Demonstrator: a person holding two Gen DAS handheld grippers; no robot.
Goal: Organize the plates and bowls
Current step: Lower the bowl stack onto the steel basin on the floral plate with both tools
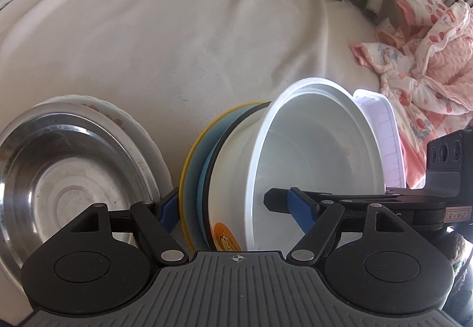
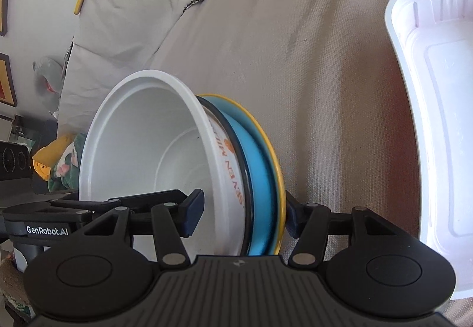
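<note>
A nested stack stands on edge above the cloth: a white plastic bowl (image 1: pixel 319 161) with orange print inside a blue bowl (image 1: pixel 207 167) with a yellow rim. My left gripper (image 1: pixel 236 208) is shut on this stack, one finger inside the white bowl and one behind the yellow rim. My right gripper (image 2: pixel 242 214) grips the same stack (image 2: pixel 153 155) from the opposite side, one finger inside and one outside the blue bowl (image 2: pixel 260 167). A steel dish (image 1: pixel 65 179) rests on a white plate (image 1: pixel 130 126) at the left.
A white plastic tray (image 2: pixel 437 108) lies to the right of the stack, also seen in the left wrist view (image 1: pixel 387 144). Pink patterned clothes (image 1: pixel 425 67) lie at the right. Beige cloth (image 1: pixel 177 46) covers the surface.
</note>
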